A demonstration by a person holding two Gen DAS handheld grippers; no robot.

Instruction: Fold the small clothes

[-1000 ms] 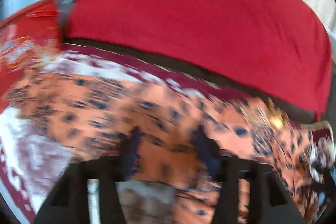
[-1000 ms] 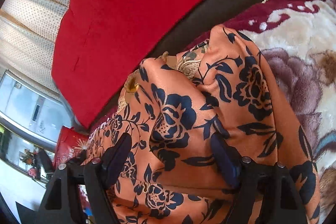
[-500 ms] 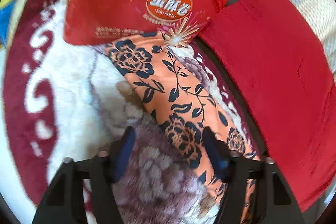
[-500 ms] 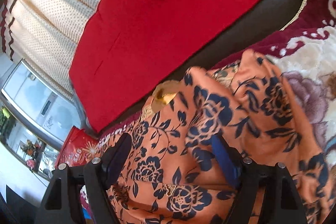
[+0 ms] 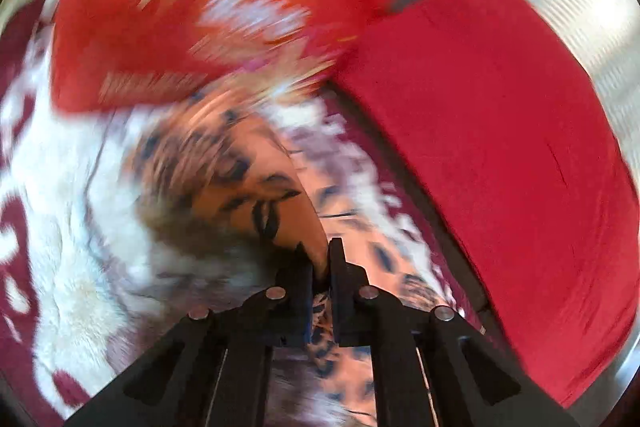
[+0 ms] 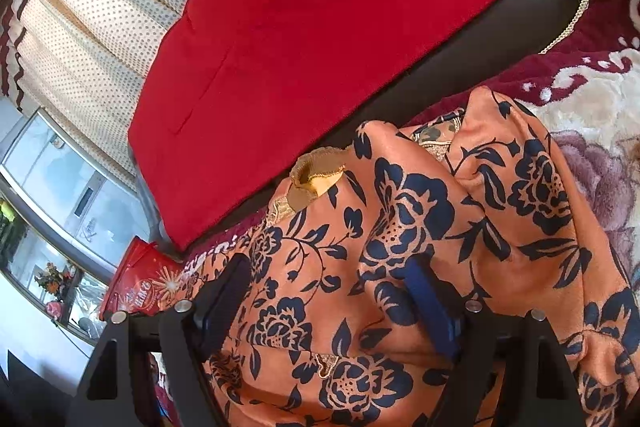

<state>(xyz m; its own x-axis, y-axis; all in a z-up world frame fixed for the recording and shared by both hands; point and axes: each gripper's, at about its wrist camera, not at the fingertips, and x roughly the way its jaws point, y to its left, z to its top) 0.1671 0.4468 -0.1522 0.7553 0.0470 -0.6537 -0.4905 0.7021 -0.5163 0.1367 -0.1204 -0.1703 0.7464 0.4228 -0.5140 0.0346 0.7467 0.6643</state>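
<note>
Your left gripper (image 5: 320, 267) has its jaws clenched on an edge of the orange dress (image 5: 256, 195). Your right gripper (image 6: 332, 291), jaws released, straddles the dress's bunched middle (image 6: 400, 227), which runs away toward the dark sofa edge (image 6: 460, 39).

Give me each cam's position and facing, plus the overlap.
Left wrist: on the left gripper, looking along its fingers, shut on the orange dress; blurred rug and red bag beyond.
Right wrist: on the open right gripper, facing the dress and curtain.
Shared: dress, bag, red cushion.
</note>
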